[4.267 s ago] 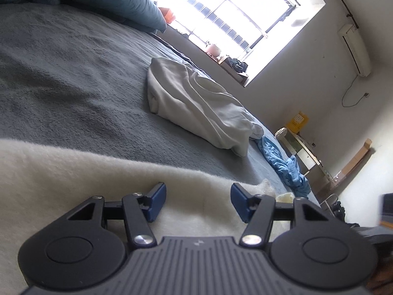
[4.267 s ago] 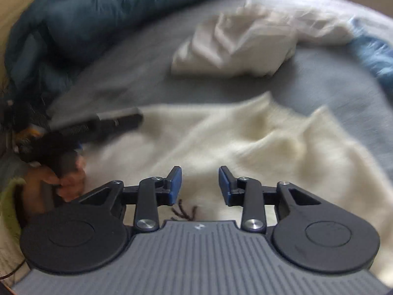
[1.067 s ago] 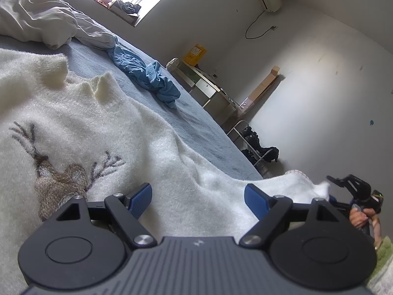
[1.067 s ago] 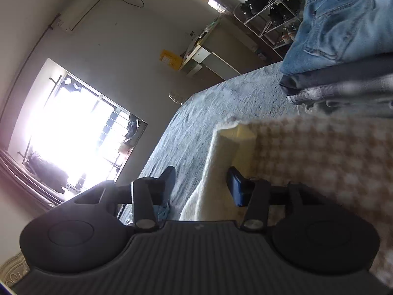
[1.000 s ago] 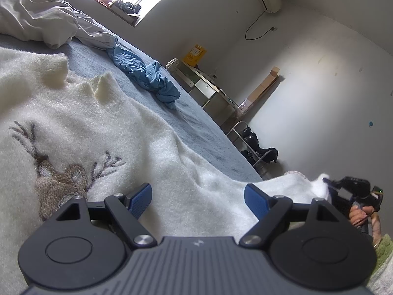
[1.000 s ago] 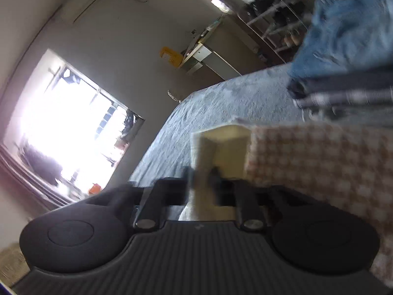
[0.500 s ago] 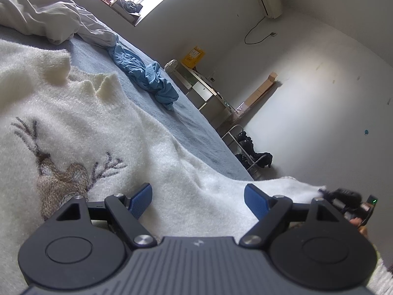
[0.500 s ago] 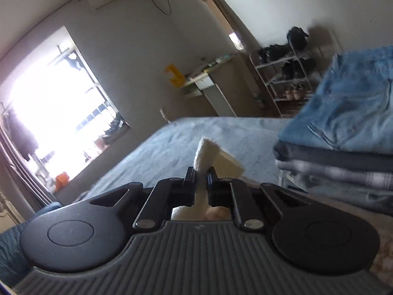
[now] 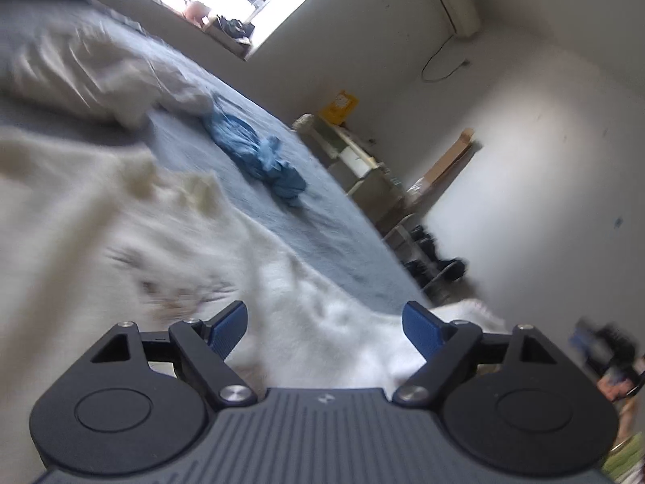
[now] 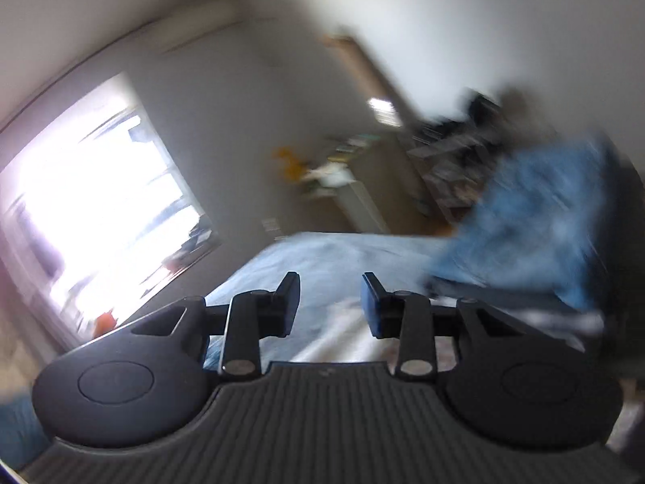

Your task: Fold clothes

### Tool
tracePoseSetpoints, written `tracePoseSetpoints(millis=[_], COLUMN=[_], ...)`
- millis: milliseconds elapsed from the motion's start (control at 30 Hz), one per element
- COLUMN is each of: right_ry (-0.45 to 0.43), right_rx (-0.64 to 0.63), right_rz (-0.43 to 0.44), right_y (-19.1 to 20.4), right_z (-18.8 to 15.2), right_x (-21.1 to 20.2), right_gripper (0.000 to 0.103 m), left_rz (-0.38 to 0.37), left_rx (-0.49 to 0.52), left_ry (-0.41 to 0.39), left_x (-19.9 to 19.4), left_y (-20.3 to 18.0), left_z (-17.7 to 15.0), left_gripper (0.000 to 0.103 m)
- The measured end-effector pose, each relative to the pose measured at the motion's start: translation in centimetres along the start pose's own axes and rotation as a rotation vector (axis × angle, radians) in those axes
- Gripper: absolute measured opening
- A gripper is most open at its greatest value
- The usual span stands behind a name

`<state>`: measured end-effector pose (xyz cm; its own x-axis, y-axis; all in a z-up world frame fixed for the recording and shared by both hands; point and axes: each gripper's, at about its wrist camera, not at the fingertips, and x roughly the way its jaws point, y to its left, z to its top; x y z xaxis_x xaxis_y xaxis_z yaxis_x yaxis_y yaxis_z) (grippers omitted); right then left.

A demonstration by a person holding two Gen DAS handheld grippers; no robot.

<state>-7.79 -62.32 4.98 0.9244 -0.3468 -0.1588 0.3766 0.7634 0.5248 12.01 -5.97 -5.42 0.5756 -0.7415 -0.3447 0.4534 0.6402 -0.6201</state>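
White sweater [image 9: 121, 242] spread on bed [image 9: 322, 218], just ahead of and beneath left gripper [image 9: 324, 324], wide apart, empty. Right gripper [image 10: 330, 302] opening, sleeve clamped a second ago now gone from between jaws: released; next fold due.

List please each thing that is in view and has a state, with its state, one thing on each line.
cream sweater: spread on the bed, not folded
white garment: crumpled heap
blue garment: crumpled heap
jeans: folded, on top of a stack
left gripper: open, holding nothing
right gripper: jaws opening, nothing between them
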Motion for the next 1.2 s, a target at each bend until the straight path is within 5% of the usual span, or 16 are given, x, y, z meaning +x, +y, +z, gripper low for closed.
tracePoseSetpoints(millis=[267, 500, 700, 767, 900, 1000, 1200], right_ry=[0.141, 0.390, 0.607, 0.630, 0.654, 0.712, 0.753], right_rx=[-0.341, -0.554, -0.576, -0.617, -0.777, -0.885, -0.754], right_rz=[0.380, 0.510, 0.509, 0.520, 0.530, 0.468, 0.394], right_y=[10.9, 15.6, 17.8, 19.0, 21.2, 19.7, 12.9], right_z=[-6.7, -16.9, -22.8, -24.2, -28.4, -31.6, -28.4], right_x=[-6.7, -11.7, -12.9, -12.2, -11.3, -11.4, -15.3], right_gripper=[0.038, 0.060, 0.056, 0.040, 0.028, 0.024, 0.023], left_rz=[0.305, 0.391, 0.396, 0.402, 0.525, 0.552, 0.528], left_rx=[0.167, 0.080, 0.172, 0.228, 0.341, 0.318, 0.350], left_ry=[-0.023, 0.006, 0.001, 0.028, 0.034, 0.085, 0.059], left_x=[-17.8, -22.2, -21.3, -20.3, -17.8, -17.0, -18.6], left_y=[-2.6, -4.4, -6.3, -6.7, -6.9, -5.5, -4.4], left_z=[-3.9, -11.7, -16.0, -16.5, -18.1, -19.4, -20.8], left_gripper=[0.088, 0.099, 0.102, 0.103, 0.097, 0.090, 0.092])
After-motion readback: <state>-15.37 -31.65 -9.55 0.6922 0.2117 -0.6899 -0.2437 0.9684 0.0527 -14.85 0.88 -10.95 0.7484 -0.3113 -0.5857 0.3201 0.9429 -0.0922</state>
